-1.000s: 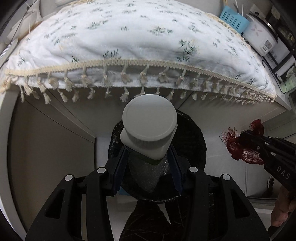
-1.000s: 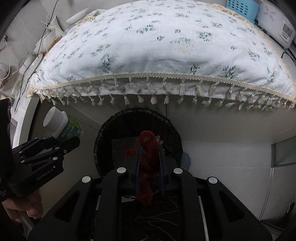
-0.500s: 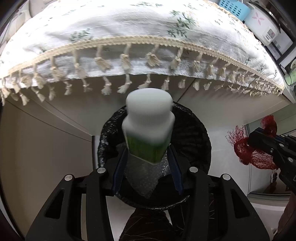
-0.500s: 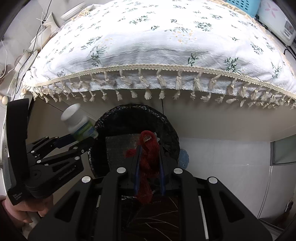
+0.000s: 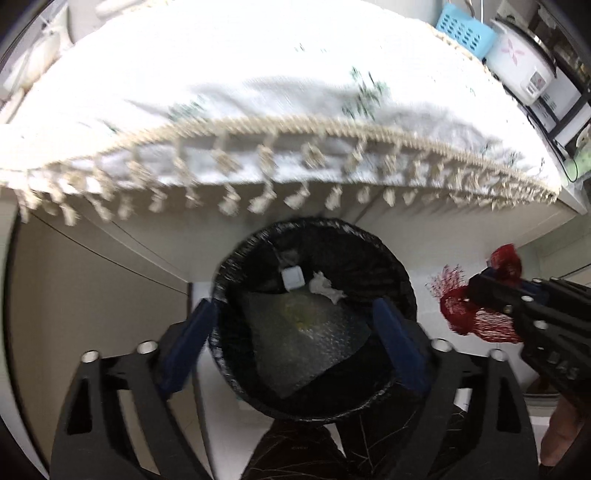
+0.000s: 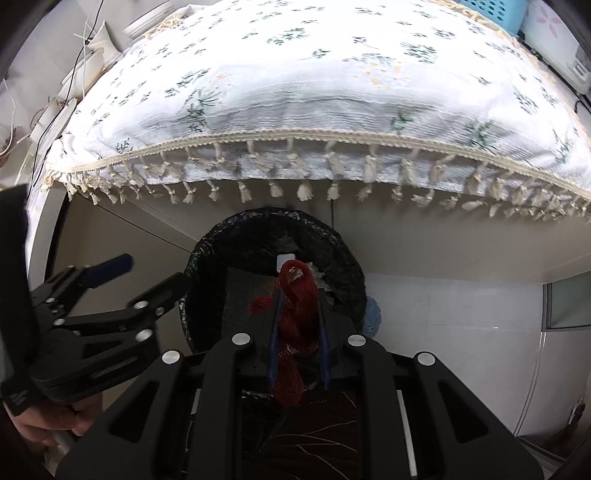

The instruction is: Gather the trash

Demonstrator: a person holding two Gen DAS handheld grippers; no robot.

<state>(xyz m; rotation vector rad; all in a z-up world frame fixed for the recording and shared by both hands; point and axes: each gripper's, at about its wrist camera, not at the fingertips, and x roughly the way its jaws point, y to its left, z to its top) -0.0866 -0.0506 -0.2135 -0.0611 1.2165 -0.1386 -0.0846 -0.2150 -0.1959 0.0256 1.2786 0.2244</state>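
Note:
A round bin (image 5: 400, 271) lined with a black bag stands on the floor under the table edge. My left gripper (image 5: 293, 308) hangs straight above it, its jaws opening wide with nothing between the blue pads. Deep in the bin lie a sheet of bubble wrap (image 5: 306, 343), a small white square-topped thing (image 5: 291, 278) and a crumpled tissue (image 5: 325, 288). My right gripper (image 6: 299, 295) is shut on a red mesh net (image 6: 297, 317) over the near rim of the bin (image 6: 343, 243). In the right wrist view the left gripper (image 6: 153, 271) shows at the left, open.
A table with a white flowered, tasselled cloth (image 6: 314, 92) overhangs the bin. A blue basket (image 5: 463, 31) and a rice cooker (image 5: 524, 66) stand at its far right. A blue object (image 6: 371, 314) sits on the floor right of the bin. White cabinet fronts close the back.
The left jaws have opened and the white-capped green bottle is gone from between them, uncovering the inside of the bin. The right gripper keeps the red net and has hardly moved.

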